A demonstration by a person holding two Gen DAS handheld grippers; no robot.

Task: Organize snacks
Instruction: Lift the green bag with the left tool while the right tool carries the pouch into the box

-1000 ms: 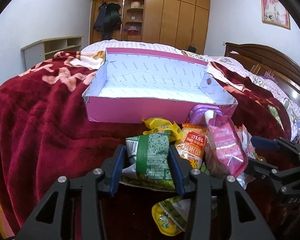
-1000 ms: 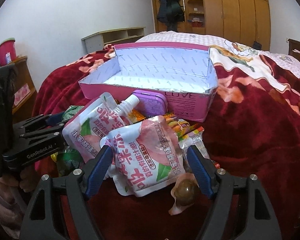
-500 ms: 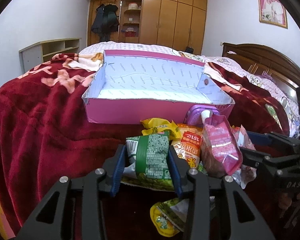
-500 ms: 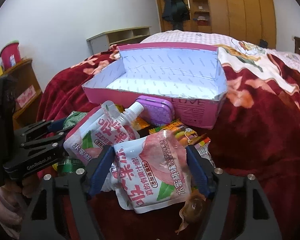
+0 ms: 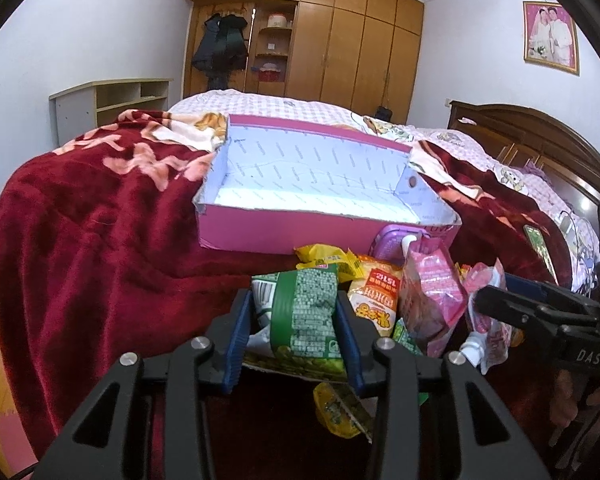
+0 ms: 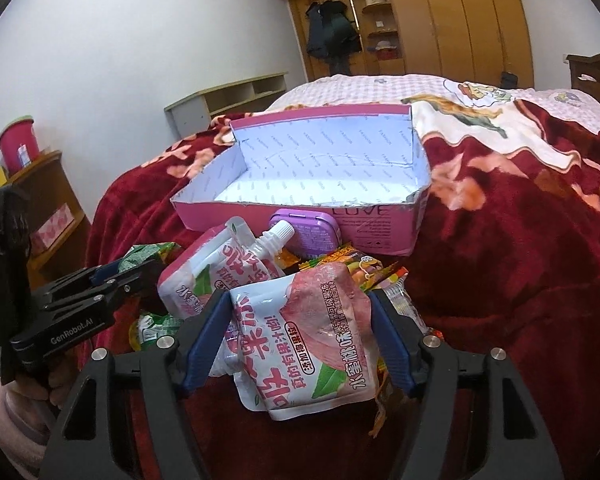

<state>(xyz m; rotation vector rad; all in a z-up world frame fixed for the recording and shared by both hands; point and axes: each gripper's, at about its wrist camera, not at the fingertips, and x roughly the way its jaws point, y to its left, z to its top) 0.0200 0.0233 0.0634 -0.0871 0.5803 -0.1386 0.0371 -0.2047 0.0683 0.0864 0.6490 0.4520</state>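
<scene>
Left tool (image 5: 296, 324) pinches the green crinkly snack packet (image 5: 300, 312); right tool (image 6: 300, 336) clamps the pink-and-white peach jelly pouch (image 6: 304, 336) — both from the pile at the bed's near edge, bound for the empty pink cardboard box (image 6: 300, 224) just behind.

A bed (image 5: 100, 220) under a red blanket (image 6: 520, 260) carries a pink box (image 5: 260, 232) ahead of the left gripper (image 5: 292, 336), snack packets (image 5: 374, 296) heaped between.
</scene>
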